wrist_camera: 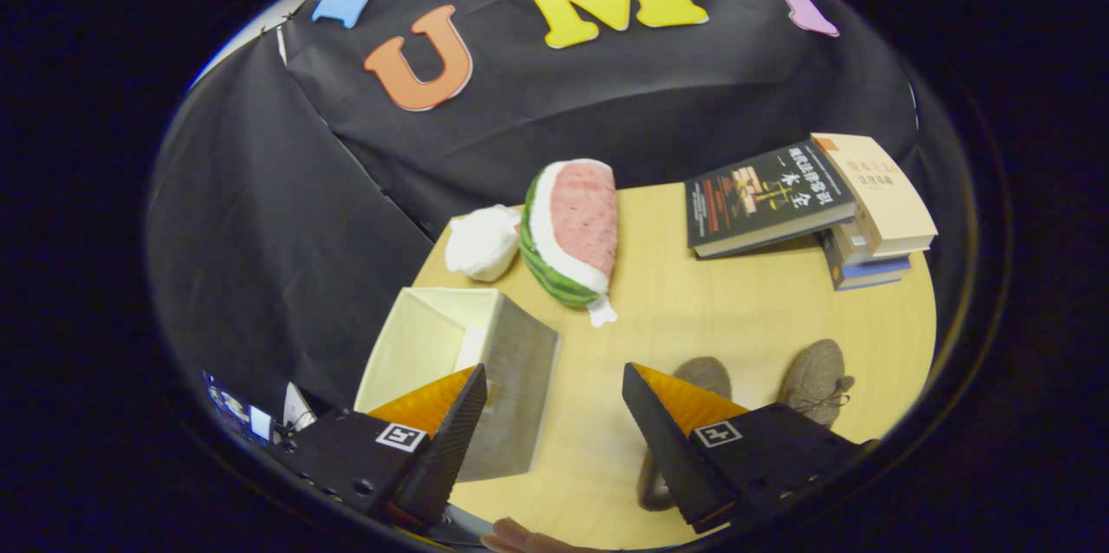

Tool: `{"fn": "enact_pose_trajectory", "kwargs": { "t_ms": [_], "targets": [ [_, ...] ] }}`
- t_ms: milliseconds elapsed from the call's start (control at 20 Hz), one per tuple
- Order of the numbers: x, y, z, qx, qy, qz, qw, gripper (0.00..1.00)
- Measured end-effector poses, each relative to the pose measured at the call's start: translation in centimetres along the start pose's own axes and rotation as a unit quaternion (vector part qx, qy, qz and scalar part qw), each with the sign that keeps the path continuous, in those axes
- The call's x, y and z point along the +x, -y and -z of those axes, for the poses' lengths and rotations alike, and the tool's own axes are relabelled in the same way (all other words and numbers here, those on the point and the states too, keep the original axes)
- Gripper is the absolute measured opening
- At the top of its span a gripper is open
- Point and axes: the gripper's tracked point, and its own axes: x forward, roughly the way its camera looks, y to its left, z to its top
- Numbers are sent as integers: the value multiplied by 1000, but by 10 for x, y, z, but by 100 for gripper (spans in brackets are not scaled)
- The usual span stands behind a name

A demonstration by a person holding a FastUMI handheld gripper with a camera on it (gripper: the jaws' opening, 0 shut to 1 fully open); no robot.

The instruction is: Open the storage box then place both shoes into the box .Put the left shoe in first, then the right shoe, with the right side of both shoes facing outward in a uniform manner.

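Hand-held gripper (550, 414) high over the surface (693, 310), fingers wide apart, nothing btwn them.

Storage box (468, 362) just ahead of the left finger, partly behind it; top looks open already, pale inside visible, appears empty. 2 shoes (814, 380) by the right finger: 1 partly hidden behind it, the other just beyond, laces showing. Can't tell which is left vs right from here.

Step in hand (judged): go for shoe 1, the left one. To do well: ID left shoe first, grip across the collar/heel w/ both fingers, keep shoe level, turn so right side faces out before lowering into box.

Edges/room: bare surface btwn box and shoes = clear lane for carry. Box sits near surface's left edge; avoid nudging it off. Watermelon plush (572, 228) and white soft item (481, 241) beyond box, stack of books (814, 206) far side; all well apart from the lane. Part of a hand (520, 536) below the fingers.
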Motion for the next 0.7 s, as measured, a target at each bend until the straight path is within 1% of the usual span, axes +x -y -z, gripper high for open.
{"fn": "enact_pose_trajectory", "kwargs": {
  "t_ms": [100, 200, 300, 600, 700],
  "targets": [
    [1, 36, 15, -2, -12, 21, 1000, 96],
    [3, 61, 30, 1, -19, 31, 999, 96],
    [9, 85, 54, 8, -44, 40, 998, 95],
    [23, 111, 111, 24, -100, 29, 994, 94],
    [30, 120, 122, 22, -116, 37, 992, 90]
  ]
}}
